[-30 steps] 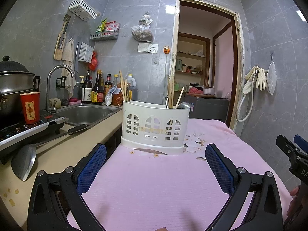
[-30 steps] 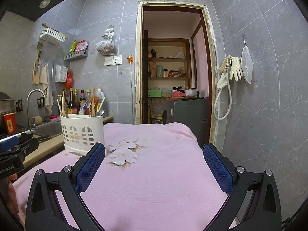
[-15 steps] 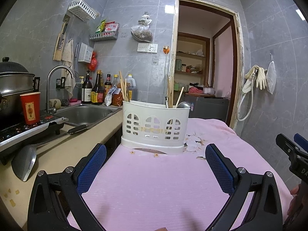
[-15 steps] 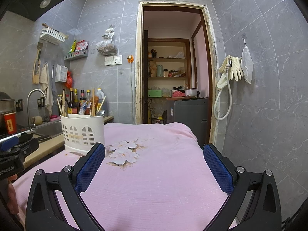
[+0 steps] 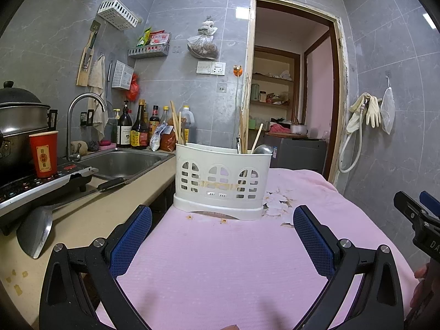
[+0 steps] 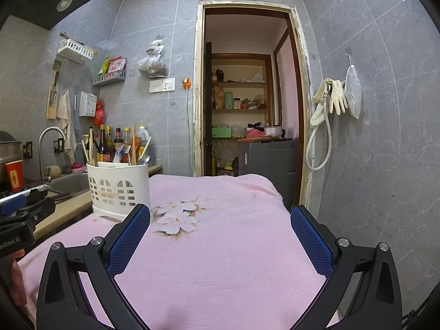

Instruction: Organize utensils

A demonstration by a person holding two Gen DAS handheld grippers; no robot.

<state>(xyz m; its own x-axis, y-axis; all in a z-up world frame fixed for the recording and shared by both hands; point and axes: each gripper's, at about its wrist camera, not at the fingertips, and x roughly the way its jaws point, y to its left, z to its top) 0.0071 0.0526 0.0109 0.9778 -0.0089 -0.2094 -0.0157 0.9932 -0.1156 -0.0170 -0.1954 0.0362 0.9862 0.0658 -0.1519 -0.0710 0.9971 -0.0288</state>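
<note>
Holding both grippers low over the pink cloth (image 5: 220,261), you are keeping the left gripper (image 5: 222,232) with its jaws wide apart and nothing between the blue pads (image 5: 132,240). The right gripper (image 6: 220,232) is doing the same, jaws spread and gripping nothing, its pads (image 6: 312,243) hanging above the flower print (image 6: 178,216) on the cloth.

The white utensil holder (image 5: 223,180) is standing upright on the cloth at the far left part of the worktop, straight ahead of your left gripper and well apart from it. From the right wrist view it is sitting off to the left (image 6: 118,188), just beyond the left pad. Chopsticks (image 5: 177,126) are sticking up out of its left compartment, and more chopsticks (image 5: 257,139) are leaning in the right compartment beside a metal spoon (image 5: 263,149). You are leaving the middle compartment looking bare from this angle, though its inside is mostly hidden.

To the left, a spatula (image 5: 35,232) is lying on the beige counter (image 5: 82,220) next to the sink (image 5: 123,162), with a red cup (image 5: 44,154) standing on the cooktop (image 5: 41,183). Your other gripper is showing at the right edge of the left wrist view, with fingers (image 5: 420,288) of your hand just under it.
</note>
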